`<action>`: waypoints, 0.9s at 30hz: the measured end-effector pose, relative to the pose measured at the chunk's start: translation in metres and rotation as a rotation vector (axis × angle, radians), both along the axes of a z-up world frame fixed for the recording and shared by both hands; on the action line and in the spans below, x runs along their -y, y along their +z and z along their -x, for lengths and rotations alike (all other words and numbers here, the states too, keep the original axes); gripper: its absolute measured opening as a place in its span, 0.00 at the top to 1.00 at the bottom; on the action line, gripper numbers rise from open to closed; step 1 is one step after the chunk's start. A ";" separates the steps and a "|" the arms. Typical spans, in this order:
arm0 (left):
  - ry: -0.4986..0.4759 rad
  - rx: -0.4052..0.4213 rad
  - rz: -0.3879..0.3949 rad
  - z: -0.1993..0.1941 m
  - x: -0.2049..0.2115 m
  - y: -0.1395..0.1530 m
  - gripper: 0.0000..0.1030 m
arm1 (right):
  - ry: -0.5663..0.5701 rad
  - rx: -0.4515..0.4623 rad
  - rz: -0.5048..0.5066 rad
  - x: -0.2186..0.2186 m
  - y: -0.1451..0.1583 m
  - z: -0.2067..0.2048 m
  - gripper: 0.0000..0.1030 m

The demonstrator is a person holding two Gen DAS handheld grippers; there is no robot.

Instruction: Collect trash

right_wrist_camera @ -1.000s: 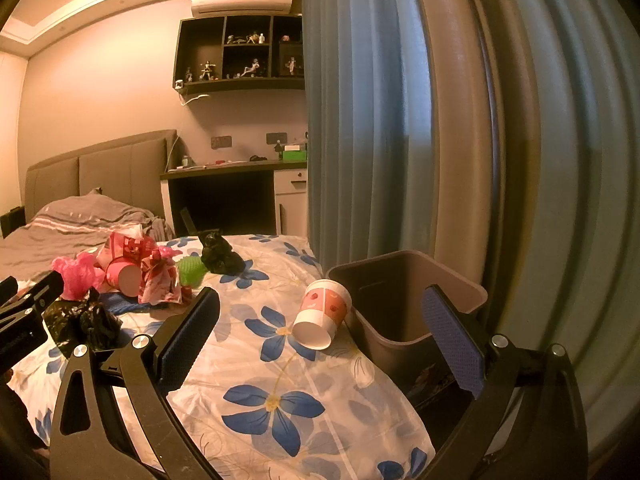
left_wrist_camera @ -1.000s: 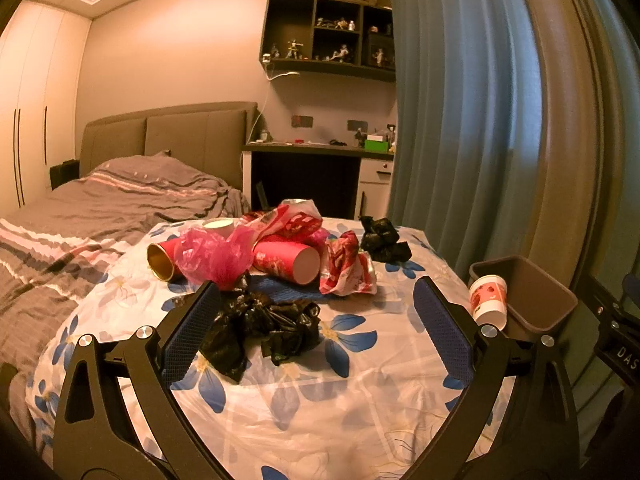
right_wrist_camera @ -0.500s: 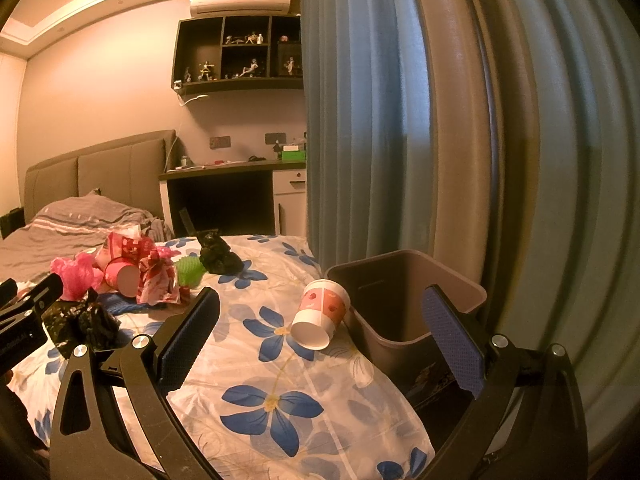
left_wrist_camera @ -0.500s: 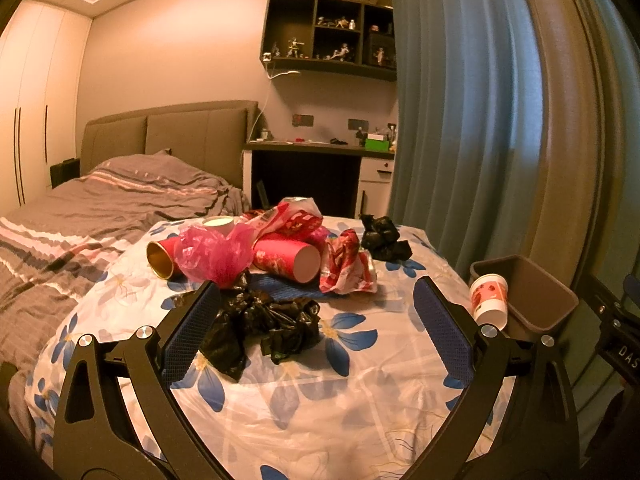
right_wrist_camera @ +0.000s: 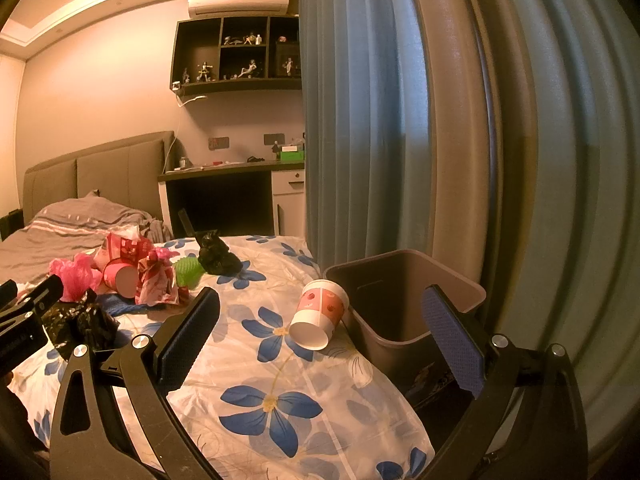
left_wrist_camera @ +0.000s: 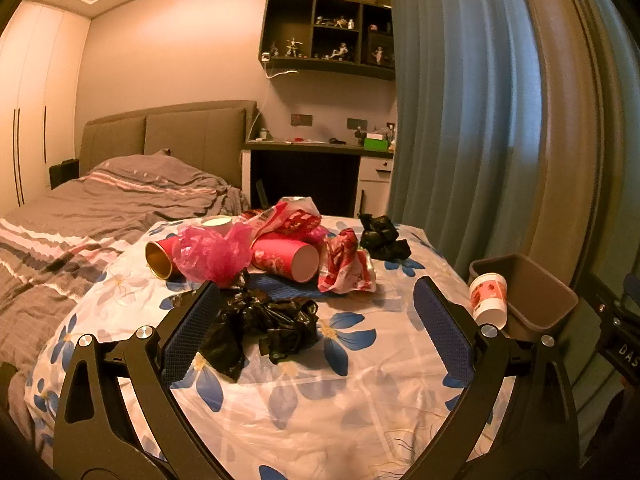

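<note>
Collection not yet begun: left gripper (left_wrist_camera: 316, 320) and right gripper (right_wrist_camera: 320, 338) gape empty; next, clamp the crumpled black plastic bag (left_wrist_camera: 264, 328).

Glossy crinkled black plastic bag (left_wrist_camera: 260, 326)

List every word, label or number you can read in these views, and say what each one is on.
"DAS": white letters, cut off by the picture's edge, on the black body of the right tool, seen in the left wrist view.
Red snack wrapper: printed, but too crumpled to read.
Red-and-white paper cup: pattern only, no readable words.
Air conditioner: small mark, too blurred to read.
</note>
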State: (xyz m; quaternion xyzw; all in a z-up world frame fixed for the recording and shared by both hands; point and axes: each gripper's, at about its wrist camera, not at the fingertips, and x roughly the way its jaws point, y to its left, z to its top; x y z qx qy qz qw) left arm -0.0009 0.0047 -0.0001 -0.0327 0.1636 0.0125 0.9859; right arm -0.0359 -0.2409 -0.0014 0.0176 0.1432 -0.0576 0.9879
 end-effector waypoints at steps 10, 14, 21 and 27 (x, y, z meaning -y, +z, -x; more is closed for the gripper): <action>0.000 -0.001 0.000 0.000 0.000 0.000 0.07 | 0.000 0.001 -0.002 0.001 0.000 0.000 0.05; 0.000 -0.001 -0.002 0.000 0.000 0.000 0.07 | -0.001 0.001 -0.002 0.001 -0.001 0.000 0.05; 0.000 -0.003 0.003 0.000 -0.001 -0.001 0.07 | -0.001 0.002 -0.003 0.001 -0.001 0.000 0.05; -0.002 0.000 0.001 0.002 0.006 -0.010 0.07 | -0.002 0.001 -0.005 0.001 -0.001 0.000 0.05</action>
